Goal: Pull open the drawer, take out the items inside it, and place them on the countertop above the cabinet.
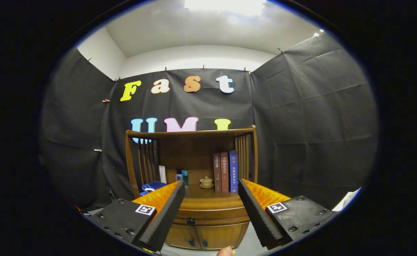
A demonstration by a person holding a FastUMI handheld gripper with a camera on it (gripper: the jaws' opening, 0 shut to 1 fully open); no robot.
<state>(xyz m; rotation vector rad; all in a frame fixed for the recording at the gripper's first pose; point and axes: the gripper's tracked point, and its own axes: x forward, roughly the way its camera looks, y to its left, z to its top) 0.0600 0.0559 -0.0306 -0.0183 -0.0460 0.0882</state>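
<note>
While drawer (211, 216) sits shut, tool (211, 192) hangs wide apart, holding nothing, well back from cabinet (208, 234). Drawer knob (191, 221) dead ahead, low between fingers; drawer's long axis crosswise, just under tabletop (208, 203).

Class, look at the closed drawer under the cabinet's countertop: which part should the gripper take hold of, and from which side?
Grip the small dark knob at the middle of the drawer front. It juts toward the camera, so come straight from the front; the open gripper probably needs its fingers closed around it.
</note>
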